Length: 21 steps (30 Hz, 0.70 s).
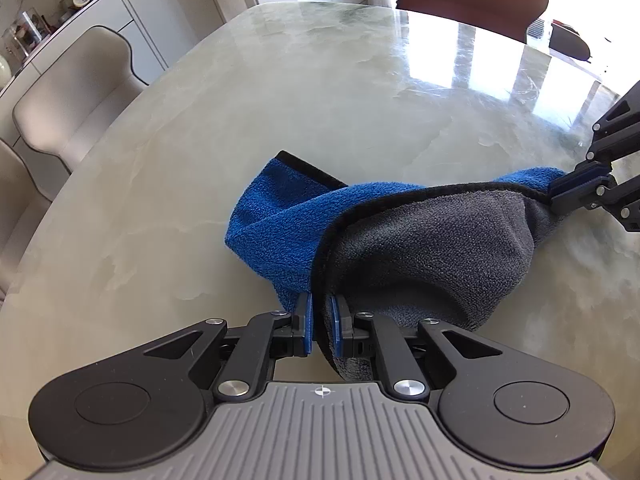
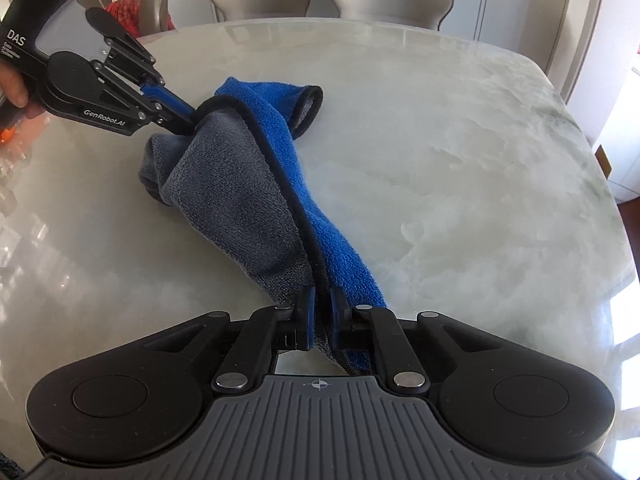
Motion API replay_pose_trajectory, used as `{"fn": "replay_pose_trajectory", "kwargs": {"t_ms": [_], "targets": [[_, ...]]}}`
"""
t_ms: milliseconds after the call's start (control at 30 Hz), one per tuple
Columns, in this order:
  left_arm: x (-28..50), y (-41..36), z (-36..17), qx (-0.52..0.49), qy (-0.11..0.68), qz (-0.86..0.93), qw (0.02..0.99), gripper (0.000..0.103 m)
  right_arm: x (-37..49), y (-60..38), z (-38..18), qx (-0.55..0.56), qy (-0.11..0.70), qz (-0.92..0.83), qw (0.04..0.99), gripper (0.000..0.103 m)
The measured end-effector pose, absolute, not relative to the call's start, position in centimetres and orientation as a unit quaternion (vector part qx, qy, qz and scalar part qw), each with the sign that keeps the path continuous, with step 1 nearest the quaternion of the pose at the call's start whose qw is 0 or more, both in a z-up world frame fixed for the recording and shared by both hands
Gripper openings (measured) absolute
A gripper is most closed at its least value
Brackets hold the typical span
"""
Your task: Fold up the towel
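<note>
Up close in the left wrist view, the left gripper (image 1: pixel 321 322) was clamped on the black-trimmed edge of the towel (image 1: pixel 400 240), its blue pads pinching cloth right at the bottom centre. From there the towel ran forward and to the right, sagging over the bench (image 1: pixel 280 100), grey face showing on the right and blue on the left. Its far end rose to the right gripper (image 1: pixel 560 192), which had closed on another part of the trimmed edge at the right of the picture. A loose blue flap lay on the bench ahead and left of the span.

Seen from the right wrist view, the right gripper (image 2: pixel 322 316) likewise pinched the towel (image 2: pixel 248 184) at its trim. The cloth stretched away forward and to the left, ending at the left gripper (image 2: pixel 188 118), shut on the far corner. So the towel's long axis ran from one gripper to the other, bunched and drooping between them rather than taut. Neither gripper was nearer; each held an end. My judgement: the coming move depended on drawing the two apart along that axis to flatten the cloth before any fold.
</note>
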State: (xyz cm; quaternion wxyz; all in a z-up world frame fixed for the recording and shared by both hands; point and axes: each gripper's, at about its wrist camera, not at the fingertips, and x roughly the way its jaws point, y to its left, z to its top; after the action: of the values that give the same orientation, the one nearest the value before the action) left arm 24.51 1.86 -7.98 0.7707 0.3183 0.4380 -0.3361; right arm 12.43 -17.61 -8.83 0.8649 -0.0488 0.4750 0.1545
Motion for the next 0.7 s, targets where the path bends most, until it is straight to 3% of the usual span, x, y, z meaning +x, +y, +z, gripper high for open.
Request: {"fn": "replay_pose_trajectory", "kwargs": {"t_ms": [267, 433, 567, 700], "targets": [[25.4, 1.6, -8.3, 0.320, 0.446, -0.344, 0.762, 0.022, 12.4, -17.8, -8.9, -0.043, 0.482, 0.146, 0.863, 0.014], [26.3, 1.5, -8.8, 0.308, 0.456, -0.345, 0.760, 0.022, 12.2, -17.4, -9.1, -0.056, 0.481, 0.149, 0.862, 0.014], [26.2, 1.4, -8.7, 0.305, 0.450, -0.356, 0.760, 0.003, 12.1, -17.4, -9.0, -0.061, 0.481, 0.161, 0.860, 0.010], [25.2, 1.3, -7.8, 0.314, 0.432, -0.360, 0.765, 0.003, 11.6, -17.1, -8.5, -0.073, 0.475, 0.177, 0.859, 0.005]]}}
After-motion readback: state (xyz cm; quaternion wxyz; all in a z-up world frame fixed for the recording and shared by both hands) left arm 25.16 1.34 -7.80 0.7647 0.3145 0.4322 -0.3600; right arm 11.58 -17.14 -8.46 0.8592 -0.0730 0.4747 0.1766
